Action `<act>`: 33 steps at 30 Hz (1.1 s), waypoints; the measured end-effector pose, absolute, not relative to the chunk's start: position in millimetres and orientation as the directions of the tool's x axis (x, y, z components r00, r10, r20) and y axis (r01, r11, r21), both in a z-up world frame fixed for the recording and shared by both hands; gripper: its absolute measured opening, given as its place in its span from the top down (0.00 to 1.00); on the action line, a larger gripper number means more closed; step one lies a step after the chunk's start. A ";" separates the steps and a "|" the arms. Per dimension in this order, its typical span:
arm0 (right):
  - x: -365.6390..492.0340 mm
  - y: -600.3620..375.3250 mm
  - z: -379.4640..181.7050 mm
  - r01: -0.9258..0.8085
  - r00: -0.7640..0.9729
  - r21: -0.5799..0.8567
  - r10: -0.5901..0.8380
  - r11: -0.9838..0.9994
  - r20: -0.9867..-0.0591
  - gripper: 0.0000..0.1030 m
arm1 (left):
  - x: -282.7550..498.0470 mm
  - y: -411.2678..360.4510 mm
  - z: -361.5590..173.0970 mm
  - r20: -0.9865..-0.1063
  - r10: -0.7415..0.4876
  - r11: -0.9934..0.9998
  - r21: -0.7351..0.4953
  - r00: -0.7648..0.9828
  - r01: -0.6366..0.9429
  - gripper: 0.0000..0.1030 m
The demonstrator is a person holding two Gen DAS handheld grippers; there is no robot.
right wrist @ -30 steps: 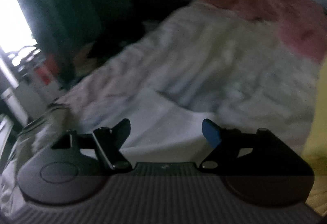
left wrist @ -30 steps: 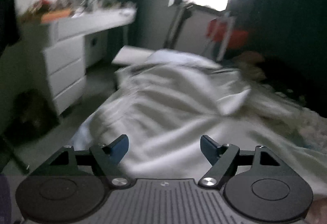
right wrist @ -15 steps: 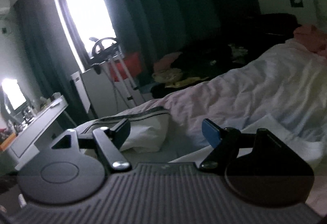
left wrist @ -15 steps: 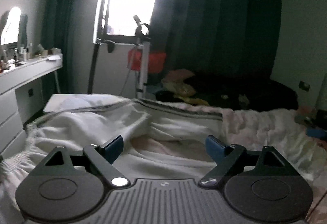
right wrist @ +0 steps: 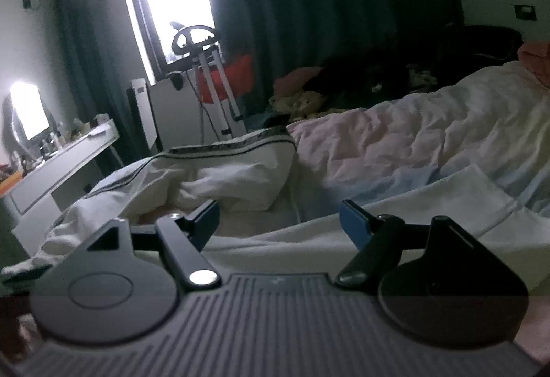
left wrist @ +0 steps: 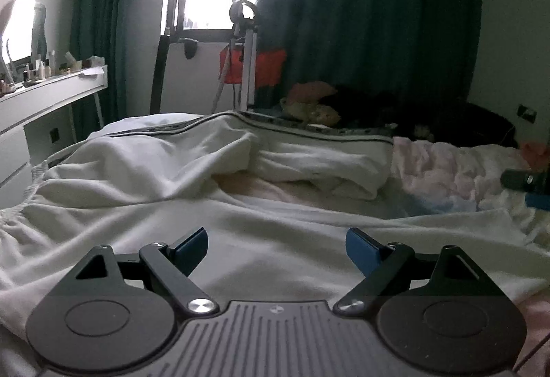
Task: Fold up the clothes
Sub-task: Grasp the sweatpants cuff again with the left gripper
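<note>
A white garment (left wrist: 275, 222) lies spread flat over the bed in front of both grippers; it also shows in the right wrist view (right wrist: 429, 205). My left gripper (left wrist: 276, 244) is open and empty, low over the garment's near part. My right gripper (right wrist: 279, 220) is open and empty, just above the garment's near edge; its blue fingertip (left wrist: 536, 201) shows at the right edge of the left wrist view. A bunched white cloth with a dark stripe (left wrist: 309, 150) lies further back on the bed.
A pale pink crumpled bed cover (right wrist: 395, 146) lies to the right. A white dresser (left wrist: 44, 102) with small items stands at left. A tripod stand (left wrist: 245, 61) and red object stand before the window and dark curtains. Dark clothes are piled beyond the bed (left wrist: 378, 105).
Both cameras have tilted up from looking down at the bed to looking level across it toward the window. Both grippers have stayed open and now sit lower, near the white garment.
</note>
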State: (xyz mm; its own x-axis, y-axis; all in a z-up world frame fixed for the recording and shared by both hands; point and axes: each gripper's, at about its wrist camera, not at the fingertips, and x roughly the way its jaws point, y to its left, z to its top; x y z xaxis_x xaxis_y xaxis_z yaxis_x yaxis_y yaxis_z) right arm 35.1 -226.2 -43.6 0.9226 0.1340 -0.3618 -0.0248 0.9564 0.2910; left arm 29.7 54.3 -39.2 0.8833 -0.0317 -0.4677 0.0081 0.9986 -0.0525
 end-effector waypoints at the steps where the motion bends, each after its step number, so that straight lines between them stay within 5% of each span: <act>1: 35.4 -225.8 -44.4 -0.023 0.922 0.294 0.133 0.956 -0.363 0.23 | 30.5 53.8 -39.9 -0.467 -0.027 0.999 -0.048 0.884 0.006 0.14; 16: 32.9 -235.6 -49.0 0.080 0.917 0.318 0.055 0.945 -0.395 0.23 | 75.7 14.9 -56.8 -0.509 -0.040 0.992 0.082 0.860 0.095 0.14; 33: 80.7 -274.8 -81.8 0.274 0.873 0.340 -0.085 0.900 -0.479 0.23 | 272.0 -98.5 -96.8 -0.532 -0.066 0.988 0.084 0.844 0.129 0.12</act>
State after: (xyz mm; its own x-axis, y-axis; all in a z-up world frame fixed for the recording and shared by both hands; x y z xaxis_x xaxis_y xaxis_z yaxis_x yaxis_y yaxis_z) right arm 80.7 -274.8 -81.8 0.8735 -0.0852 -0.4794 0.2743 0.8995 0.3399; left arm 272.0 -98.5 -96.8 0.8443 -0.0656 -0.5319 0.1294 0.9881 0.0836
